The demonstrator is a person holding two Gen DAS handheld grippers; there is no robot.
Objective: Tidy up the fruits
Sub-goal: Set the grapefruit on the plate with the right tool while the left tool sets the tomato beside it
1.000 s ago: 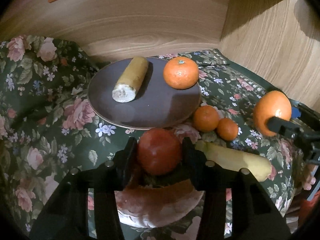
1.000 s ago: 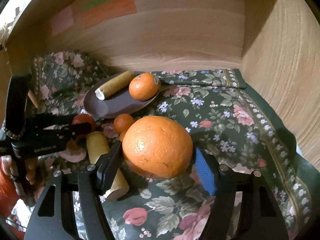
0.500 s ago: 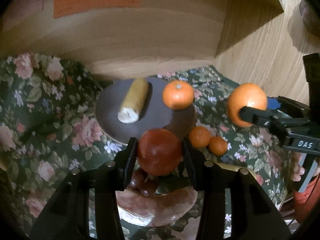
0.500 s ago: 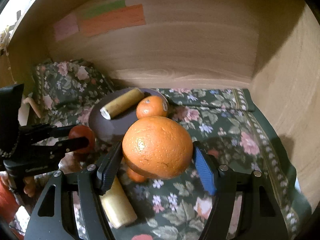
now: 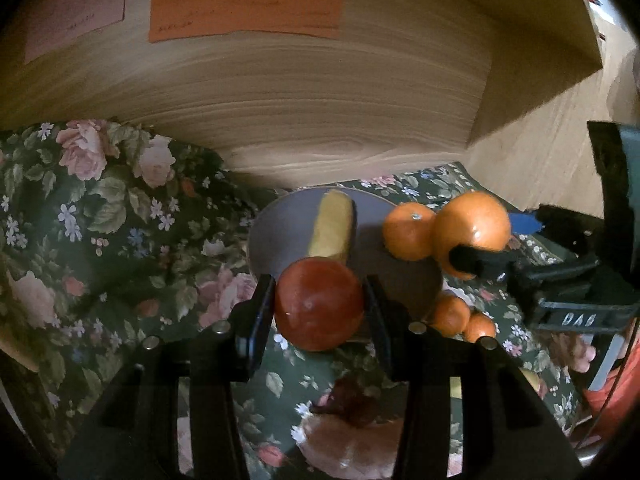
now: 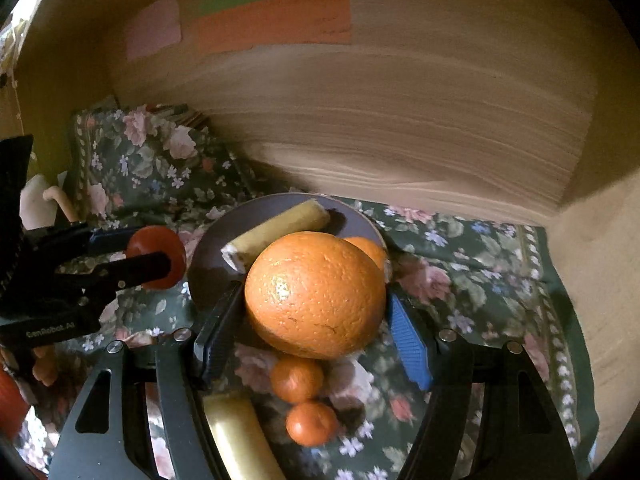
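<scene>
My left gripper [image 5: 319,304] is shut on a red tomato-like fruit [image 5: 319,303], held in the air over the near edge of the dark plate [image 5: 276,232]. My right gripper [image 6: 314,316] is shut on a large orange [image 6: 315,294], also lifted, just before the plate [image 6: 208,252]. On the plate lie a yellow banana piece [image 5: 334,228] and a mandarin [image 5: 408,230]. Each gripper shows in the other's view: the right one with the large orange [image 5: 472,232], the left one with the red fruit [image 6: 158,256].
Two small mandarins [image 6: 298,378] [image 6: 312,422] and another banana piece [image 6: 240,436] lie on the floral cloth [image 6: 460,280] near the plate. A pale peach-like fruit [image 5: 352,448] sits below my left gripper. Wooden walls [image 5: 320,92] with coloured paper notes [image 5: 244,10] close the back and right.
Both grippers have risen and pulled back with their fruit still gripped. The right gripper with the large orange has shifted left toward the plate. More of the back wall and its notes shows.
</scene>
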